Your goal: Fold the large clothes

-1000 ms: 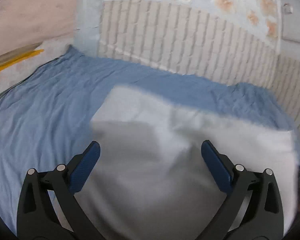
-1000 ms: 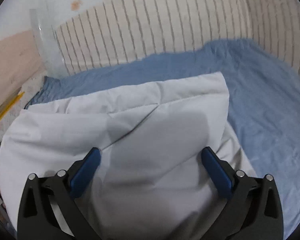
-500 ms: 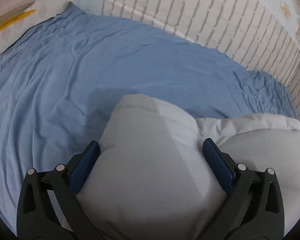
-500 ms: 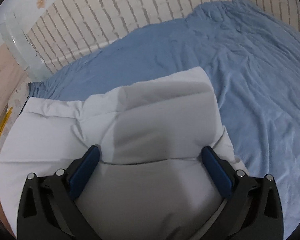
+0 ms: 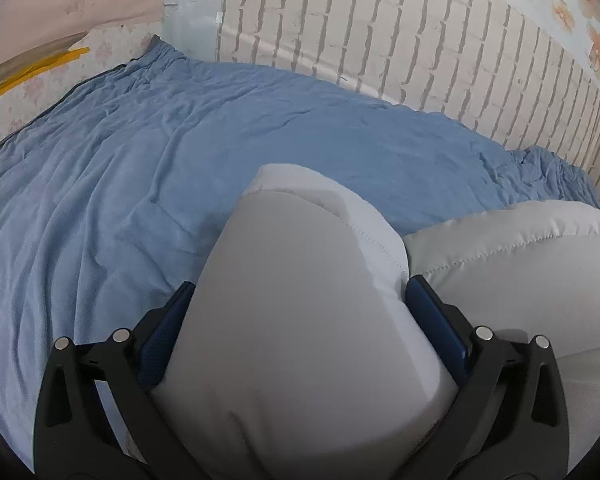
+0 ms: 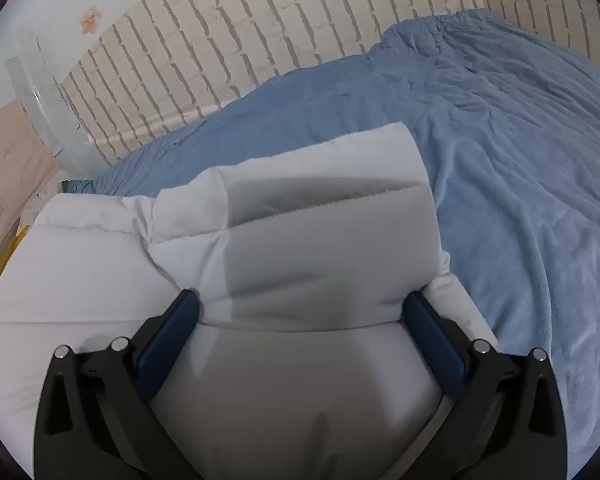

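Nearest the lens in each wrist view, the jaws of the left gripper (image 5: 300, 312) and the right gripper (image 6: 300, 316) are standing spread wide with the white padded garment (image 6: 300, 248) bulging between them; whether the blue pads are pressing the cloth or merely flanking it cannot be told. Compared with a second ago, when the garment was lying flatter and partly blurred ahead of both grippers, it is now bunching into a thick roll close between the jaws, and both cameras are tilting lower toward the bed; this suggests a fold is being brought over and pressed down, with the task well along. Just beyond the left jaws, a rounded quilted lobe is showing, with a second lobe to the right, a split the right view does not reveal. The right view instead is showing a stitched, squared panel ahead of the jaws. Farther off, the blue bedsheet (image 5: 140, 168) is spreading under the garment, and the brick-pattern wall (image 5: 380, 40) is closing the scene.
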`<state>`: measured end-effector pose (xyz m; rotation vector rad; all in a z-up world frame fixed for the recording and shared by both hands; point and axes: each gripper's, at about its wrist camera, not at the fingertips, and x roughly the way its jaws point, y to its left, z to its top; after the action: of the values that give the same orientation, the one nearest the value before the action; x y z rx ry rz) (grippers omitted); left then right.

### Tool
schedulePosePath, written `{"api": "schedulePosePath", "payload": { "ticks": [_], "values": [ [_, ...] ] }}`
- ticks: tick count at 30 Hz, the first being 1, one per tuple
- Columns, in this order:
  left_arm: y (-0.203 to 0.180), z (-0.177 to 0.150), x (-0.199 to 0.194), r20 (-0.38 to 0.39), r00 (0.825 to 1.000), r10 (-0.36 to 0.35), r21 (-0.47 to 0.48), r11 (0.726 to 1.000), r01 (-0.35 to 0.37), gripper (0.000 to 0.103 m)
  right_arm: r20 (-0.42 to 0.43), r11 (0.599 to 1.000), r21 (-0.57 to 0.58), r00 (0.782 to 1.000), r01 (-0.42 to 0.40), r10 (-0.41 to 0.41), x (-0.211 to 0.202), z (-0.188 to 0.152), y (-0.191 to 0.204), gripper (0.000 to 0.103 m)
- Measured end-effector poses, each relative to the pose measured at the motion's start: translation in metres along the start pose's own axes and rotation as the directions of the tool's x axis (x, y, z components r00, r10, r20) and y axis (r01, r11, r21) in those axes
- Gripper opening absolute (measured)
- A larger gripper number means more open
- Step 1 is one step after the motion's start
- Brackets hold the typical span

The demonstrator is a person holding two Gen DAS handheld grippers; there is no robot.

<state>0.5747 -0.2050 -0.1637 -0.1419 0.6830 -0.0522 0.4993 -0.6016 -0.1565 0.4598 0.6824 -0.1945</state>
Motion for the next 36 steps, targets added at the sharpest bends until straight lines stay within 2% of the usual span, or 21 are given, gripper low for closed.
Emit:
{"api": "schedulePosePath", "payload": {
  "ticks": [3, 6, 10, 12, 14, 15, 17, 18, 20, 22, 24, 26, 28, 31, 33, 36],
  "values": [
    [0.004, -0.01, -0.005, -0.001, 1.0, 0.016, 0.021, 1.0, -0.016, 0.1, 0.005, 1.0, -0.017, 1.0, 0.011, -0.011, -0.002, -0.005, 0.002, 0.101],
    [0.002, -0.02, -0.017, 0.006, 0.998, 0.069, 0.093, 0.993, -0.069, 0.1, -0.015, 0.997, -0.063, 0.999, 0.044, -0.045, -0.009, -0.014, 0.005, 0.101],
    [-0.002, -0.039, -0.032, 0.01, 0.992, 0.128, 0.178, 0.976, -0.127, 0.1, -0.03, 0.99, -0.114, 0.996, 0.079, -0.083, -0.022, -0.029, 0.006, 0.101],
    [-0.004, -0.05, -0.045, 0.001, 0.987, 0.16, 0.224, 0.962, -0.156, 0.1, -0.035, 0.978, -0.16, 0.99, 0.13, -0.137, -0.033, -0.039, 0.01, 0.101],
    [-0.003, -0.06, -0.06, -0.017, 0.988, 0.155, 0.258, 0.955, -0.146, 0.1, -0.018, 0.954, -0.229, 0.979, 0.194, -0.203, -0.051, -0.054, 0.019, 0.101],
    [0.003, -0.061, -0.068, -0.056, 0.99, 0.131, 0.25, 0.961, -0.113, 0.1, -0.031, 0.953, -0.234, 0.978, 0.194, -0.207, -0.063, -0.058, 0.019, 0.101],
    [0.018, -0.056, -0.091, -0.126, 0.987, 0.099, 0.208, 0.976, -0.072, 0.1, -0.078, 0.968, -0.198, 0.982, 0.155, -0.173, -0.087, -0.058, 0.013, 0.101],
    [0.028, -0.051, -0.114, -0.117, 0.989, 0.091, 0.157, 0.985, -0.072, 0.1, -0.08, 0.978, -0.173, 0.988, 0.117, -0.132, -0.113, -0.056, 0.013, 0.101],
    [0.042, -0.047, -0.166, -0.028, 0.998, 0.048, 0.072, 0.996, -0.046, 0.1, -0.009, 0.985, -0.16, 0.998, 0.066, -0.069, -0.161, -0.059, 0.016, 0.101],
    [0.053, -0.054, -0.226, 0.063, 0.998, 0.016, 0.037, 0.999, -0.019, 0.1, 0.062, 0.985, -0.17, 0.998, 0.038, -0.028, -0.214, -0.07, 0.021, 0.101],
    [0.051, -0.072, -0.261, 0.081, 0.997, -0.013, 0.078, 0.997, 0.007, 0.1, 0.07, 0.982, -0.189, 0.997, -0.007, 0.021, -0.251, -0.087, 0.027, 0.101],
    [0.037, -0.097, -0.285, 0.066, 0.997, -0.038, 0.174, 0.984, 0.026, 0.1, 0.068, 0.979, -0.203, 0.997, -0.019, 0.033, -0.265, -0.101, 0.033, 0.101],
    [0.024, -0.116, -0.292, 0.065, 0.997, -0.048, 0.202, 0.979, 0.034, 0.1, 0.06, 0.981, -0.193, 0.998, -0.005, 0.017, -0.265, -0.114, 0.041, 0.101],
    [0.008, -0.134, -0.285, 0.005, 0.998, -0.057, 0.239, 0.969, 0.055, 0.1, 0.012, 0.984, -0.179, 1.0, -0.007, 0.009, -0.245, -0.122, 0.051, 0.101],
    [-0.001, -0.136, -0.277, 0.021, 0.998, -0.052, 0.28, 0.959, 0.044, 0.1, 0.001, 0.976, -0.216, 1.0, -0.008, 0.009, -0.23, -0.129, 0.062, 0.101],
    [-0.018, -0.133, -0.253, 0.034, 0.999, -0.021, 0.33, 0.944, 0.009, 0.1, 0.01, 0.963, -0.267, 0.999, 0.035, -0.033, -0.208, -0.133, 0.07, 0.101]
  ]
}}
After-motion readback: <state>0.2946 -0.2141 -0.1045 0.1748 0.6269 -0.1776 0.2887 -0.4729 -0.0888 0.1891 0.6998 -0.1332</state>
